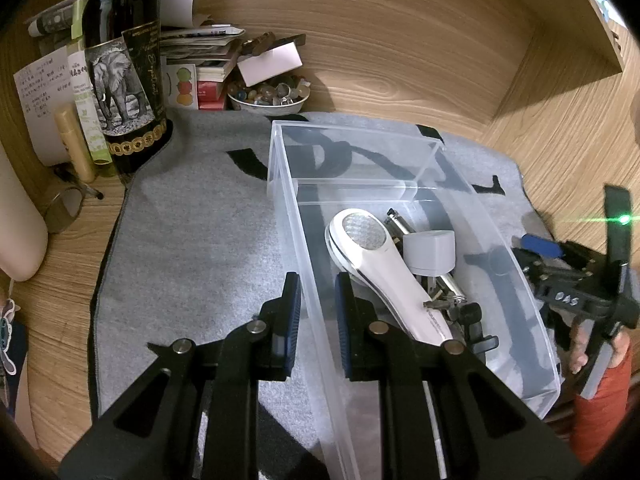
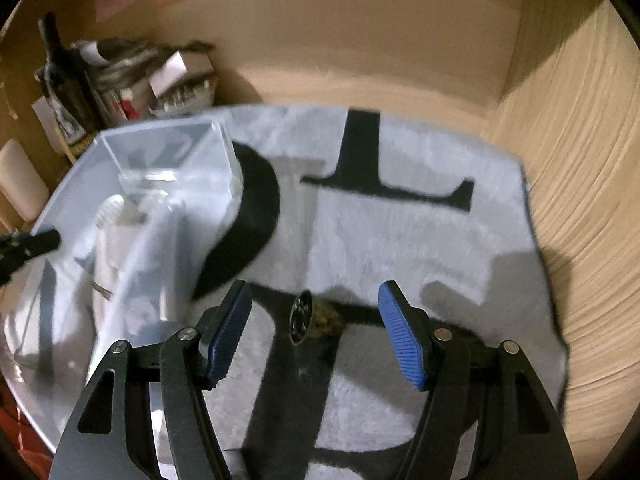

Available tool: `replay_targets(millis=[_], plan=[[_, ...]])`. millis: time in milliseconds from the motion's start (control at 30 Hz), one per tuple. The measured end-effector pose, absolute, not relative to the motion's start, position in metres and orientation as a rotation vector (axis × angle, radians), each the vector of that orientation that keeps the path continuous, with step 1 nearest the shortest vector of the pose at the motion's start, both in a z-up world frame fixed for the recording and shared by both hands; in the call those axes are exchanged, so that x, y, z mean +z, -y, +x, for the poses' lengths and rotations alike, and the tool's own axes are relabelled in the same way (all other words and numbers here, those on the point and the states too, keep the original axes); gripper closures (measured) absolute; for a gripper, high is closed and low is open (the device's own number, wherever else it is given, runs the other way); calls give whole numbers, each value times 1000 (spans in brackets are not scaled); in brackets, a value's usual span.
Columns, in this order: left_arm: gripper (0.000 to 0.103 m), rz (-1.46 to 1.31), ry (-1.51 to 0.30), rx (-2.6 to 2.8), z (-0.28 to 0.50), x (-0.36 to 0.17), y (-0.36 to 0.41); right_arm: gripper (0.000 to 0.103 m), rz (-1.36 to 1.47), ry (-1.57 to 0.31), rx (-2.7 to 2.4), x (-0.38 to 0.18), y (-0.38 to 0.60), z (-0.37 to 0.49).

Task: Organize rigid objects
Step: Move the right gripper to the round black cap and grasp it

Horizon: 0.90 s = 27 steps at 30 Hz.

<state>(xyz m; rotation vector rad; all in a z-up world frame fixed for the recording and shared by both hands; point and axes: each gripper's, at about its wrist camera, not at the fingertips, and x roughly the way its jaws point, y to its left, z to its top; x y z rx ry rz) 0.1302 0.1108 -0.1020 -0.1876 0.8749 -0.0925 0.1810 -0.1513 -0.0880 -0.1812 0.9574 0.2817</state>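
A clear plastic bin (image 1: pixel 280 184) stands on a grey mat (image 1: pixel 192 240). In it lie a white handheld device (image 1: pixel 380 264), a grey cap-like block (image 1: pixel 430 250) and several keys and small metal parts (image 1: pixel 444 300). My left gripper (image 1: pixel 318 312) is shut on the bin's left wall, one pad on each side. My right gripper (image 2: pixel 314 316) is open over the mat, right of the bin (image 2: pixel 120 208). A small round dark object (image 2: pixel 302 316) with a brownish lump behind it lies on the mat between its fingers. The right gripper also shows in the left wrist view (image 1: pixel 576 280).
A dark wine bottle (image 1: pixel 124 64) with an elephant label, a bowl of stones (image 1: pixel 268 94), stacked papers and boxes (image 1: pixel 200 52) and a tape roll (image 1: pixel 64 208) crowd the back left of the wooden desk. A wooden wall (image 2: pixel 580 184) rises on the right.
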Motion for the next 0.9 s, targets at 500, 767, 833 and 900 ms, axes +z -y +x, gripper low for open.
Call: replay_targets(millis=[500,767,833,900], plan=[[87,-190,-871,-86,130,-102,-112,69,-206,-1017,299,-112,151,181],[87,-189,-871,-85,130,-102,-112,69,-206,-965,309,-95,145,174],[87,-191,-871,-85,130,-102,-113,69,-205,-937,313,-85,143,172],[87,-191,-871,-85,130,-102,-112,69,-203,-905,318,-74,140,169]])
